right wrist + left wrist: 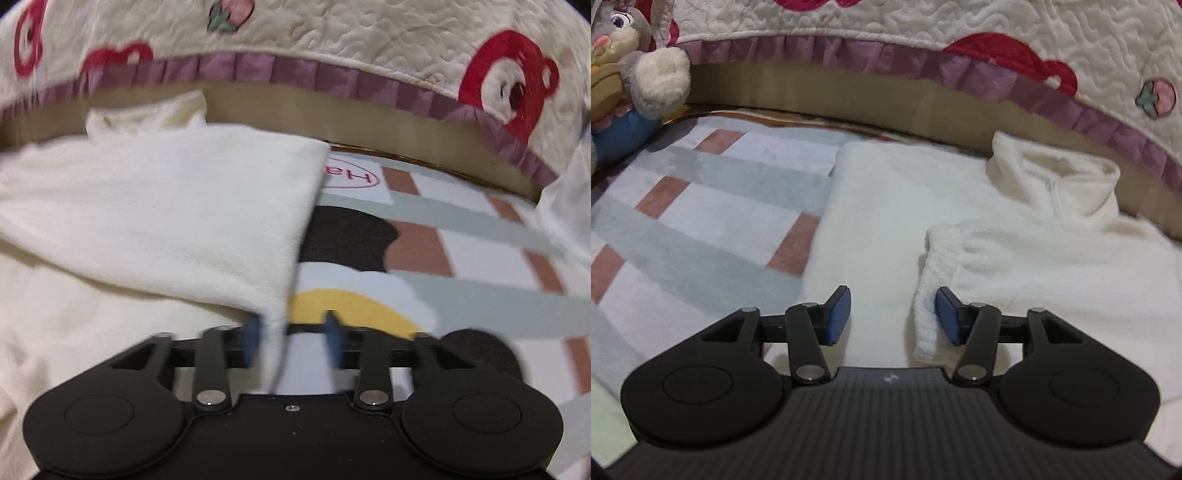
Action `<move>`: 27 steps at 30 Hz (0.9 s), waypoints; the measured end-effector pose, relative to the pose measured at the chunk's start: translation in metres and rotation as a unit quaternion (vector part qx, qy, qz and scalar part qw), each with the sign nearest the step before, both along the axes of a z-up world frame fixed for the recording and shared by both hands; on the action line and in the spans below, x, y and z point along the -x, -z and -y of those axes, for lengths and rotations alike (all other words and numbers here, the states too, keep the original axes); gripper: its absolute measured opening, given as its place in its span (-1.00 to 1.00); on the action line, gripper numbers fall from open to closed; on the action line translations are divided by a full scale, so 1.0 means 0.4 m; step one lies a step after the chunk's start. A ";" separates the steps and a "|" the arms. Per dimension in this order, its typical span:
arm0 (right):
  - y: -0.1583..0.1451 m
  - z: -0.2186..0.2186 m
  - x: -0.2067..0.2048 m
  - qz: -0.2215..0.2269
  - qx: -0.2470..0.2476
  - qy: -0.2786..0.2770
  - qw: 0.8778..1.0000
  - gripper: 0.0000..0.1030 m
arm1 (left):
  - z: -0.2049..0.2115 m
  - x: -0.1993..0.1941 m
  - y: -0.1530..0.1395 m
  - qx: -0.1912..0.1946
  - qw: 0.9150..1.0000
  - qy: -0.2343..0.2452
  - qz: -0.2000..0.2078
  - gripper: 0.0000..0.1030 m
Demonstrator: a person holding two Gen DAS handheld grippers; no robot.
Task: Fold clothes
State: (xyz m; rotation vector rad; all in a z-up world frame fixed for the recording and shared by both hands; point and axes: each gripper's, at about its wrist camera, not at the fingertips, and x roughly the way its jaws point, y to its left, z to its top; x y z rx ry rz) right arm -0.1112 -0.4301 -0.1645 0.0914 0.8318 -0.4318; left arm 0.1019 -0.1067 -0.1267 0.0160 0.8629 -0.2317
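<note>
Cream fleece, a high-collared top (1052, 236), lies spread on a striped mat (701, 206), ahead of and under both claws. The left claw (893, 314) hangs over it with its blue pads apart and nothing between them; a sleeve cuff (931, 295) lies just inside its right pad, folded in across the body, and the collar (1067, 177) stands ahead to the right near the quilt's purple frill (960, 70). A plush rabbit (635, 70) sits far ahead to the left.

The right claw (291, 332) has a lifted flap of the same top (177, 206) hanging between its pads; the pads stand somewhat apart and the picture is blurred, so I cannot tell whether they grip the cloth. The flap is raised off the mat and leans leftward over the body.

As I judge it, the fold is partway: one sleeve lies in, a side panel is mid-air, and the top is still broad, not yet a compact stack.
</note>
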 end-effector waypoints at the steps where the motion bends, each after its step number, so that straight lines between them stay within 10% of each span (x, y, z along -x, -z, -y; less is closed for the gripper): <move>1: -0.020 0.009 0.004 -0.011 -0.014 -0.008 1.000 -0.07 | -0.024 0.023 -0.011 -0.004 1.000 0.001 -0.002 0.01; 6: -0.172 0.050 0.142 0.054 -0.100 -0.014 0.993 0.02 | -0.145 0.138 -0.069 -0.027 1.000 0.005 -0.009 0.07; 13: -0.325 0.031 0.396 0.134 -0.264 -0.113 0.948 0.15 | -0.315 0.298 -0.148 -0.058 0.998 0.012 -0.020 0.15; 20: -0.356 -0.121 0.481 0.084 -0.222 -0.237 0.942 0.19 | -0.485 0.421 -0.197 -0.086 0.995 0.003 -0.045 0.23; 27: -0.346 -0.211 0.549 0.047 -0.210 -0.277 0.936 0.22 | -0.611 0.514 -0.240 0.043 0.995 -0.032 -0.083 0.32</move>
